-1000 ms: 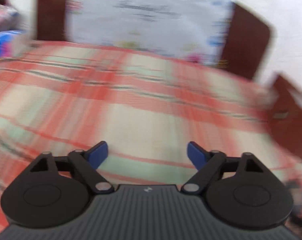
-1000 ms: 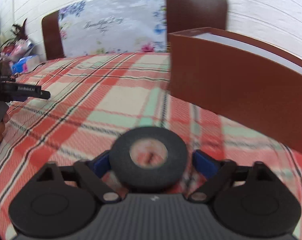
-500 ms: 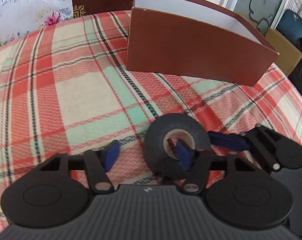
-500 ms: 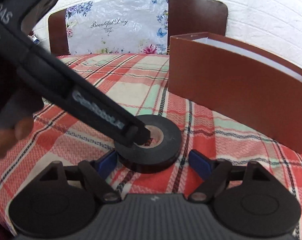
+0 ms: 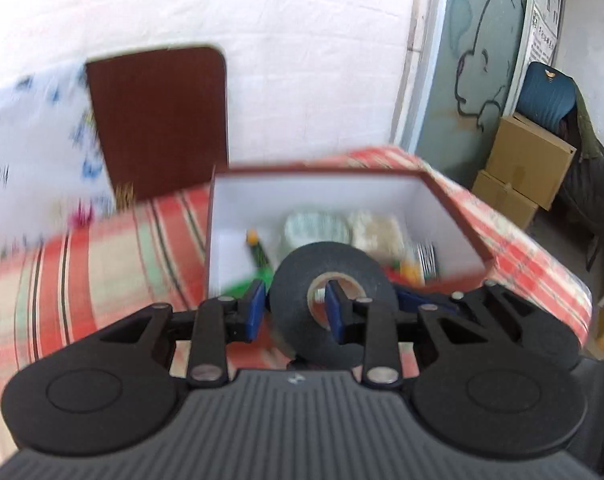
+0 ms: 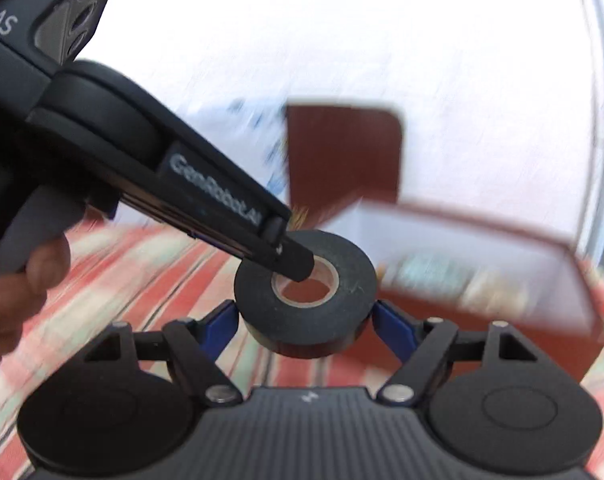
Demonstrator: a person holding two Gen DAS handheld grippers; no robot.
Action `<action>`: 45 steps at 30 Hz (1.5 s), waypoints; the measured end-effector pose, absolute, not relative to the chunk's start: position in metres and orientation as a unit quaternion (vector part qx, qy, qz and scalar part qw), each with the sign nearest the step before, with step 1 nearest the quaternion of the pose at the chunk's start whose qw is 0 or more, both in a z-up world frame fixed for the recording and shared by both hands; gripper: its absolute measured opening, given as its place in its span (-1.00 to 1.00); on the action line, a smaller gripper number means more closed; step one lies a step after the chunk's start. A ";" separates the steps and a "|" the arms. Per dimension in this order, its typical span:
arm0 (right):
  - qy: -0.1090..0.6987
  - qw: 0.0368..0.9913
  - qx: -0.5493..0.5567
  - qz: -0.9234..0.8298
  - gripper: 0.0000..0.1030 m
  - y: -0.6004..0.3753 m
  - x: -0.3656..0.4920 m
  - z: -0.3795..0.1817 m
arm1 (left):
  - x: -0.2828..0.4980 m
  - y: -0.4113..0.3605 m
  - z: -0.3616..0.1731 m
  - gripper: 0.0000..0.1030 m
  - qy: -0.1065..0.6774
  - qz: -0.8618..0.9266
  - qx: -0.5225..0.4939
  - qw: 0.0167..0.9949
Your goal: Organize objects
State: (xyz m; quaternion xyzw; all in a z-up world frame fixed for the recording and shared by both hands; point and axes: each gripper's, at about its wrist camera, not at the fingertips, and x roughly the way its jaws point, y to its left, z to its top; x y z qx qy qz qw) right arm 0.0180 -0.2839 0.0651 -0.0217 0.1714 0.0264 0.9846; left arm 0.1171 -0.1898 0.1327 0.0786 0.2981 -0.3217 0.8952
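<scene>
A black tape roll (image 5: 332, 288) (image 6: 306, 296) is lifted above the plaid table. My left gripper (image 5: 295, 310) is shut on the roll's wall, one finger through its hole and one outside. In the right wrist view the left gripper (image 6: 289, 264) reaches in from the upper left into the hole. My right gripper (image 6: 306, 320) has a blue pad at each side of the roll, touching it or very close. The open brown box (image 5: 454, 204) (image 6: 502, 320) with white inside stands just behind, holding several blurred items.
The plaid tablecloth (image 5: 81, 264) covers the table. A brown chair back (image 5: 157, 120) and a floral cushion (image 5: 29, 152) stand behind. Cardboard boxes (image 5: 530, 168) and a blue chair (image 5: 550, 96) are at the right by the wall.
The left gripper swung in, put one finger through the roll's hole and shut on its wall. The roll rose off the table toward the box, with the right gripper's pads now against its sides.
</scene>
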 end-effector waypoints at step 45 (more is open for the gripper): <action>0.200 0.938 0.273 -0.071 0.95 -0.370 -0.034 0.090 | 0.061 -0.131 0.114 1.00 0.304 -0.145 0.099 0.936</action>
